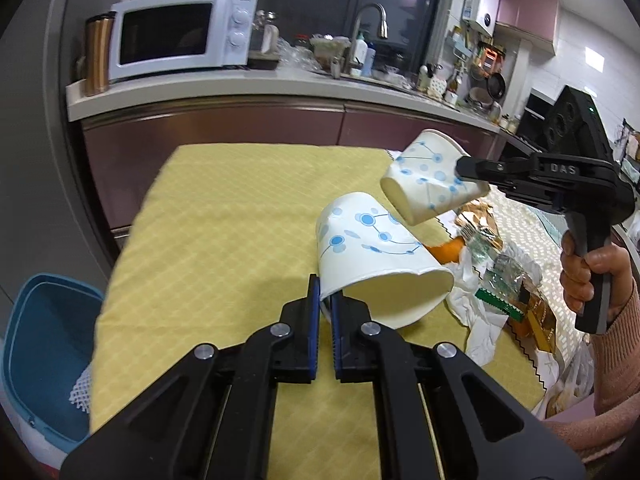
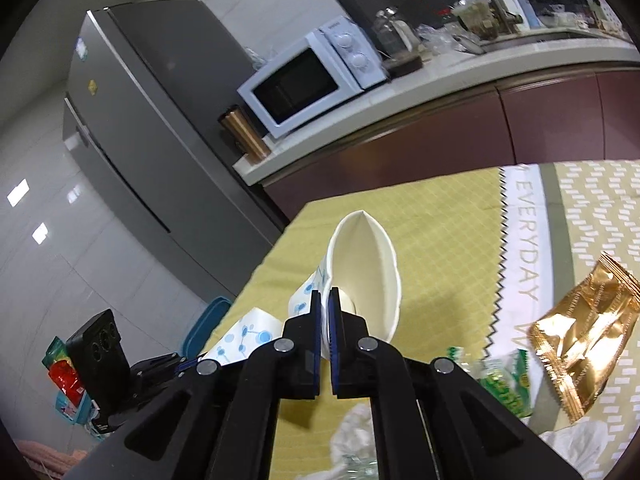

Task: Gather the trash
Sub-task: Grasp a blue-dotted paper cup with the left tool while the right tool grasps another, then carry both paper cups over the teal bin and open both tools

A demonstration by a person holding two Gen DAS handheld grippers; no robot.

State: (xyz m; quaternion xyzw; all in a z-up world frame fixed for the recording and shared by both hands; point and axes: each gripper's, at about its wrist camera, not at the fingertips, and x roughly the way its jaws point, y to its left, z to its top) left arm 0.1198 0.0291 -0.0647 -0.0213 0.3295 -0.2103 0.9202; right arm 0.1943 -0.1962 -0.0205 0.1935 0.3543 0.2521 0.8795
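Observation:
Two white paper cups with blue dots are both held off the yellow-clothed table (image 1: 224,220). My left gripper (image 1: 325,292) is shut on the rim of the nearer cup (image 1: 372,256), which lies on its side with its mouth to the right. My right gripper (image 1: 460,170), held by a hand (image 1: 588,276), is shut on the wall of the other cup (image 1: 428,184), which is dented and tilted. In the right wrist view that gripper (image 2: 325,300) pinches the squashed cup (image 2: 364,272). The left gripper (image 2: 188,362) with its cup (image 2: 244,340) shows at lower left.
A blue bin (image 1: 44,344) stands on the floor left of the table. Gold wrappers (image 2: 580,336), green wrappers (image 2: 504,388), white tissue (image 1: 476,312) and an orange peel (image 1: 448,252) lie on the table's right part. Behind are a counter with a microwave (image 1: 180,34) and a fridge (image 2: 132,120).

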